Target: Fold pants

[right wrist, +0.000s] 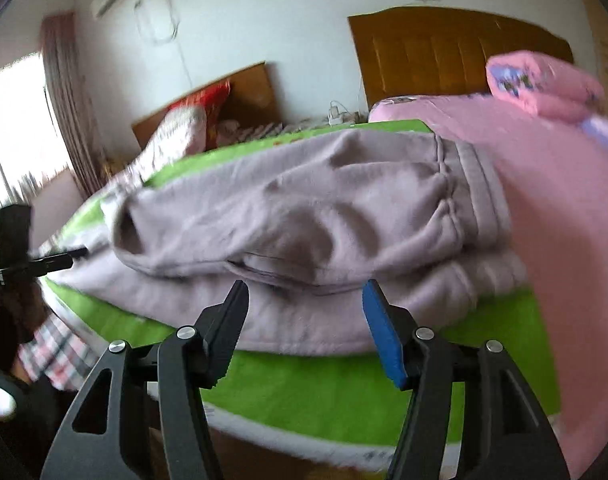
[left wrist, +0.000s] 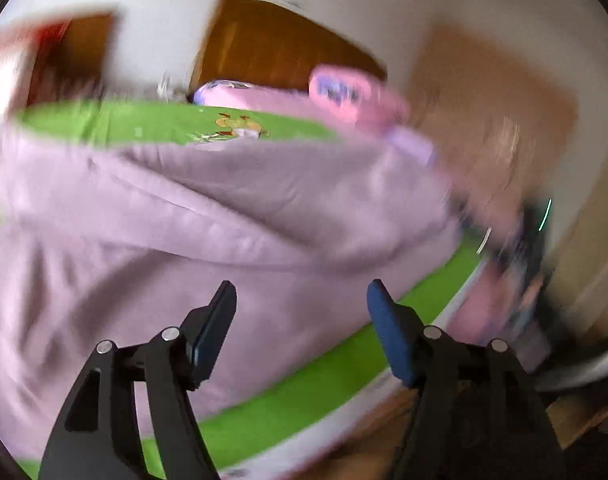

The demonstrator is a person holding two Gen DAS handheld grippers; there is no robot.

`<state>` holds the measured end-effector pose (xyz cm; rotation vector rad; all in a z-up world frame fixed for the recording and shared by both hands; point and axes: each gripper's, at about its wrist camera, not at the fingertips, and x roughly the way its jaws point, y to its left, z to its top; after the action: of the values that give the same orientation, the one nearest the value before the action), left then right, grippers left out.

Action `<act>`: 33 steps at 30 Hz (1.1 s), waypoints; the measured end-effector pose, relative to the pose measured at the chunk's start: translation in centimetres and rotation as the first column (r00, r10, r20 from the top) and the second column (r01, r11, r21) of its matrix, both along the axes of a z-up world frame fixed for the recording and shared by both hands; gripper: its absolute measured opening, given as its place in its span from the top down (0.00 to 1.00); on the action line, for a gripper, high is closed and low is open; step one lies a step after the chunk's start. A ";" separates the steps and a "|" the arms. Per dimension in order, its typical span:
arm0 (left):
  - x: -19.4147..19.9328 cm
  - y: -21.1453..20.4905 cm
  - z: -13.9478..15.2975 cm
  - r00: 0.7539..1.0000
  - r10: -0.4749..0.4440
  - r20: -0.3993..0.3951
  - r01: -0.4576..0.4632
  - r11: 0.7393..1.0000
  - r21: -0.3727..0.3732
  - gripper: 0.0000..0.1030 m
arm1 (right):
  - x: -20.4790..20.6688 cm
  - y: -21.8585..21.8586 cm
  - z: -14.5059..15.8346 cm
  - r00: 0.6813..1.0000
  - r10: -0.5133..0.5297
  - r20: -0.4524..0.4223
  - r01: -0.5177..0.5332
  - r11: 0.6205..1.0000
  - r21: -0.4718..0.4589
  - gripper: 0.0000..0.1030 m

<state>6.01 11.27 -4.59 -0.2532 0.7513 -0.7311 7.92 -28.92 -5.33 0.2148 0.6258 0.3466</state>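
Observation:
Lilac sweatpants (right wrist: pixel 304 208) lie doubled over on the green sheet (right wrist: pixel 304 384) of a bed, waistband (right wrist: pixel 476 184) to the right. My right gripper (right wrist: pixel 306 286) is open just before the pants' near edge, with nothing between its fingers. In the blurred left wrist view the pants (left wrist: pixel 184 220) fill the left and middle. My left gripper (left wrist: pixel 301 288) is open above their near part by the green sheet (left wrist: pixel 304 380), holding nothing.
A pink quilt (right wrist: pixel 564 200) and a pink pillow (right wrist: pixel 544 84) lie right of the pants below a wooden headboard (right wrist: pixel 444 48). A second bed with a red pillow (right wrist: pixel 208 100) stands behind. A person's checked clothing (right wrist: pixel 52 344) shows at the left bed edge.

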 end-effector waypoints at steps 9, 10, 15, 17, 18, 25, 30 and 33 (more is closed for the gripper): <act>7.2 -3.0 -2.2 0.897 0.218 -0.386 -0.242 0.970 -0.014 0.34 | -0.6 2.0 -0.2 0.999 0.034 0.017 -0.036 0.996 0.078 0.43; 7.7 -3.0 -2.7 0.880 0.234 -0.414 -0.264 0.964 -0.015 0.35 | -0.6 1.9 -0.5 0.999 0.031 0.010 -0.032 0.996 0.078 0.43; 9.4 -3.2 -3.2 0.845 0.308 -0.437 -0.334 0.942 0.019 0.69 | -0.7 0.2 -1.5 0.999 -0.030 -0.033 0.034 0.992 0.120 0.43; 9.9 -2.6 -3.4 0.846 0.312 -0.432 -0.337 0.941 0.019 0.78 | -0.8 -1.0 -1.6 0.997 -0.062 -0.045 0.069 0.984 0.166 0.43; 9.9 -2.6 -3.5 0.848 0.314 -0.426 -0.338 0.941 0.020 0.82 | -0.9 -1.7 -1.6 0.996 -0.081 -0.048 0.089 0.976 0.200 0.43; 8.7 -1.7 -3.7 0.858 0.304 -0.415 -0.339 0.941 -0.010 0.83 | 1.5 -5.0 -0.2 0.976 -0.193 -0.101 0.213 0.942 0.259 0.43; 8.3 -1.2 -3.8 0.862 0.308 -0.403 -0.337 0.941 0.000 0.83 | 5.5 -6.0 -2.3 0.947 -0.185 -0.262 0.261 0.919 0.295 0.48; 7.8 -1.2 -3.7 0.874 0.307 -0.375 -0.325 0.946 0.018 0.86 | 6.3 -4.5 -1.6 0.938 -0.223 -0.266 0.278 0.942 0.190 0.52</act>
<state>13.81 10.10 -8.27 -0.5558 1.0272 -0.3880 14.20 -33.38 -6.98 0.5564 0.7891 0.1415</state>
